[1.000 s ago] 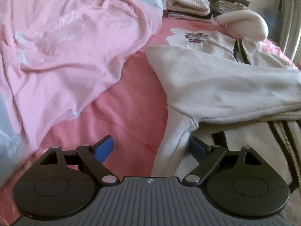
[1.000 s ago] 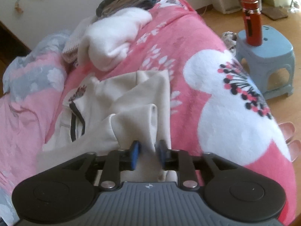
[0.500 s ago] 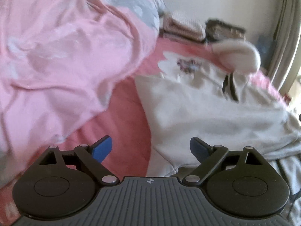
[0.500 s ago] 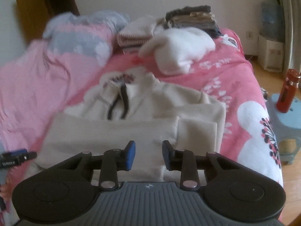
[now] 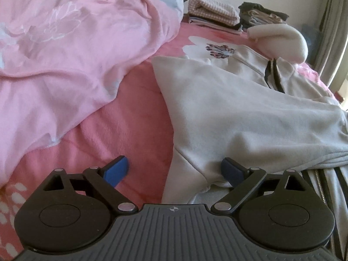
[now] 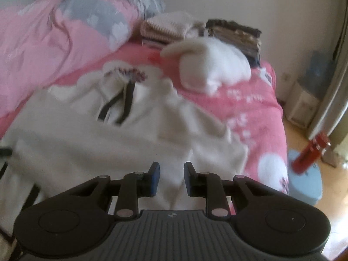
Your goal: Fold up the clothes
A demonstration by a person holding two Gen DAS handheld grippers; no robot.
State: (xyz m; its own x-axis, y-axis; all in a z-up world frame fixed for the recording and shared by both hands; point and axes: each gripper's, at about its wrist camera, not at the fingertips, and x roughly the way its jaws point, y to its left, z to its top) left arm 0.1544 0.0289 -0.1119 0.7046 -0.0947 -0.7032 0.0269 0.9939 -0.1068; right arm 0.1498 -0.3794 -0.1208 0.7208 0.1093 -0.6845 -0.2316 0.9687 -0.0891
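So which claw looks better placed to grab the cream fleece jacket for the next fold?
Probably the left claw: its jaws are opening wide, straddling the cream fleece jacket's near edge on the pink bed cover. The right claw is narrow and pinches nothing.

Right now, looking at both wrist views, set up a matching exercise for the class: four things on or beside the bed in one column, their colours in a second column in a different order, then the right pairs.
Things:
1. Jacket spread on the bed
2. Bottle on the stool
3. Stool beside the bed
4. Crumpled duvet

Colours:
A. light blue
B. pale pink
C. cream with dark trim
D. red

Pairs: 1-C, 2-D, 3-A, 4-B
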